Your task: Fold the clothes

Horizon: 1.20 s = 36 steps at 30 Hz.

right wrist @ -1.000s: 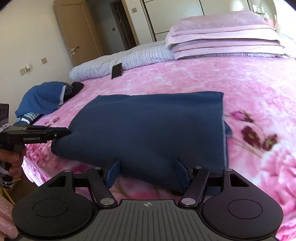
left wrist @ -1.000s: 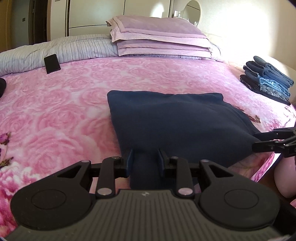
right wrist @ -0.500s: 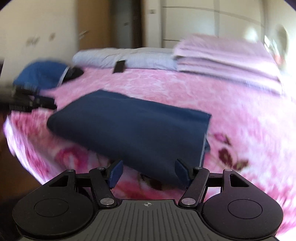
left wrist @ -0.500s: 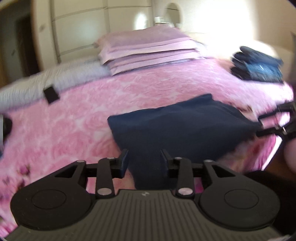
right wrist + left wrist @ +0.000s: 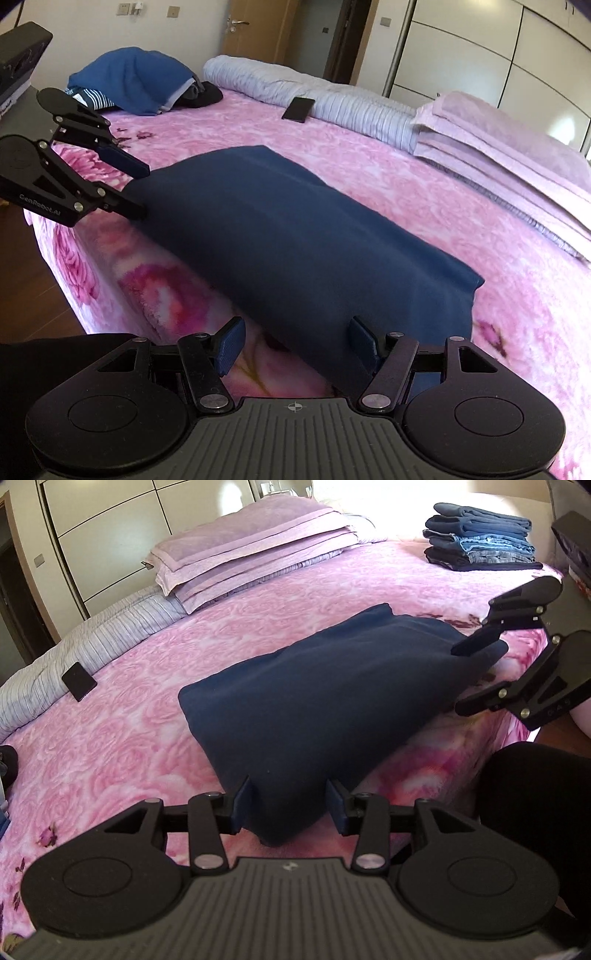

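Note:
A folded navy garment (image 5: 332,698) lies on the pink floral bed (image 5: 129,746), its near edge hanging over the bed's front side. My left gripper (image 5: 289,806) is open, its blue pads either side of the garment's near left corner. My right gripper (image 5: 297,345) is open too, with the garment's (image 5: 295,229) right front edge between its fingers. In each wrist view the other gripper shows at the far corner, the right gripper (image 5: 458,679) and the left gripper (image 5: 144,192), both with jaws spread around the cloth.
A stack of folded jeans (image 5: 480,539) sits at the bed's right end. An unfolded pile of blue clothes (image 5: 136,81) lies at the left end. Pink pillows (image 5: 251,554), a rolled striped quilt (image 5: 110,638) and a black phone (image 5: 78,681) lie at the back. A person's dark-clad leg (image 5: 535,812) stands by the bed edge.
Both grippers have swung outward to the garment's two front corners and now face inward along it. The left gripper's fingers have spread wider. The garment lies where it was.

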Tool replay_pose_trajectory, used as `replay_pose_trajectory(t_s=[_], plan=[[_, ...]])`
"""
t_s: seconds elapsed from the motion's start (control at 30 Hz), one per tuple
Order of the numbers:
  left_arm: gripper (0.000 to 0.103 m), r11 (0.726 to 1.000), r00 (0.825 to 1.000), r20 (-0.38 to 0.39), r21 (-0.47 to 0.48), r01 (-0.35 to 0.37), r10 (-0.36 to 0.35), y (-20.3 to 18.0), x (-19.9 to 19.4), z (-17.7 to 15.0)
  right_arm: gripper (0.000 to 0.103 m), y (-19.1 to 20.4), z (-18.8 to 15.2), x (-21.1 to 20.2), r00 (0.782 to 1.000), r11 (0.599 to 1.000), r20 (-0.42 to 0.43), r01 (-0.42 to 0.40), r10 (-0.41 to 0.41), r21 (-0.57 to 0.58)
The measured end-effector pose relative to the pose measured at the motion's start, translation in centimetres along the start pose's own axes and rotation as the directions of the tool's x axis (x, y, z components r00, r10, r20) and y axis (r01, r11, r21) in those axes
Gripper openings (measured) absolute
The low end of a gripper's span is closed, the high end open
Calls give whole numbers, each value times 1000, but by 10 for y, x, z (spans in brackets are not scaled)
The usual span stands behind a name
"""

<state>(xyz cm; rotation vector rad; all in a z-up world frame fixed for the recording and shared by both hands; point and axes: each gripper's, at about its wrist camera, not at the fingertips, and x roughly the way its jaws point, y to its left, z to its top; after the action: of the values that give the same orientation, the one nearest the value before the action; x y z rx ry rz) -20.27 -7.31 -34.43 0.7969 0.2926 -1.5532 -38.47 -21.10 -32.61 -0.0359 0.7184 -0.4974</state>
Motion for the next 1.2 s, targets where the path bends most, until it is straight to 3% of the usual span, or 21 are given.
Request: replay_pose_trajectory(t_s=[0.6, 0.77, 1.0, 1.2], plan=[[40, 1000, 1000, 4, -19, 5, -5, 1, -1, -5, 66, 38, 23, 13, 1000, 967, 6, 8, -6, -256], [41, 1000, 1000, 6, -18, 5, -5, 1, -1, -5, 66, 37, 24, 26, 998, 967, -56, -19, 5, -253], [41, 998, 999, 53, -66, -2, 5, 6, -12, -7, 66, 14, 52, 3, 993, 990, 29, -112, 115, -82], [40, 973, 990, 139, -230, 26, 6, 28, -33, -14, 66, 2, 102, 17, 981, 982, 50, -188, 189, -17]])
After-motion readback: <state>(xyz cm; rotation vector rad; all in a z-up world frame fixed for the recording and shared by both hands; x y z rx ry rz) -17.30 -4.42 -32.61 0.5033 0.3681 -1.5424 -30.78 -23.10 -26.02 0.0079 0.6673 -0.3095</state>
